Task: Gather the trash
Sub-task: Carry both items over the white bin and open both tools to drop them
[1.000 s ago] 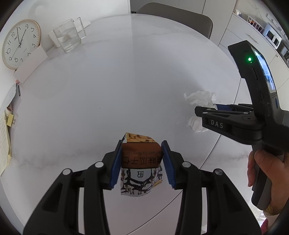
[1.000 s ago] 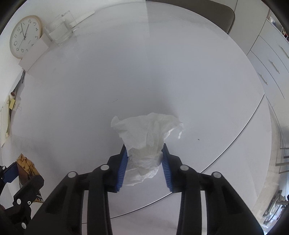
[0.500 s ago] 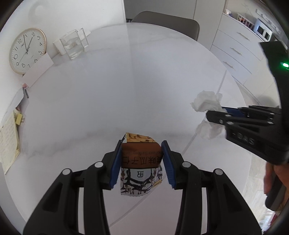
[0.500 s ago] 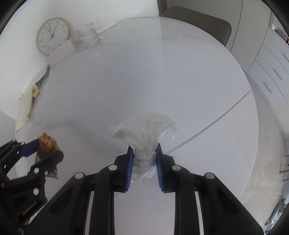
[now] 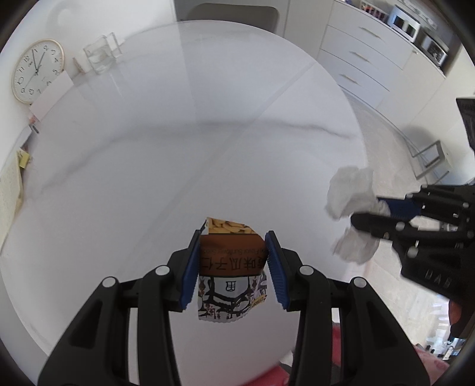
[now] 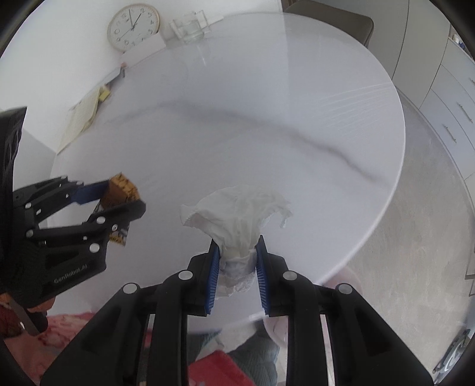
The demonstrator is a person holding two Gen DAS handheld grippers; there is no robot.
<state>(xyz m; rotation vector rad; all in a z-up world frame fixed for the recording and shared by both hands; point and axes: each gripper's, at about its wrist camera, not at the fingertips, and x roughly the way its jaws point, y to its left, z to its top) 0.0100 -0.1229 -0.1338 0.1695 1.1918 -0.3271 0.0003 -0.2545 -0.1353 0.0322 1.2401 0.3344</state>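
Note:
My left gripper (image 5: 232, 261) is shut on a brown snack wrapper (image 5: 231, 267) with seed pictures and Chinese print, held above the near edge of the round white table (image 5: 178, 148). My right gripper (image 6: 237, 261) is shut on a crumpled white tissue (image 6: 237, 213), held above the table's near edge. In the left wrist view the right gripper (image 5: 383, 210) with the tissue (image 5: 350, 196) shows at the right. In the right wrist view the left gripper (image 6: 118, 199) with the wrapper (image 6: 120, 190) shows at the left.
A wall clock (image 5: 37, 75) and a clear glass container (image 5: 99, 56) stand at the table's far left. Papers (image 6: 83, 118) lie at its left edge. A chair (image 5: 234, 14) stands behind the table, drawers (image 5: 365, 53) at the right. Something red (image 6: 216, 371) lies below the near edge.
Both grippers have pulled back and risen from the table with their loads. The right gripper closed tighter on the tissue and lifted it off the tabletop.

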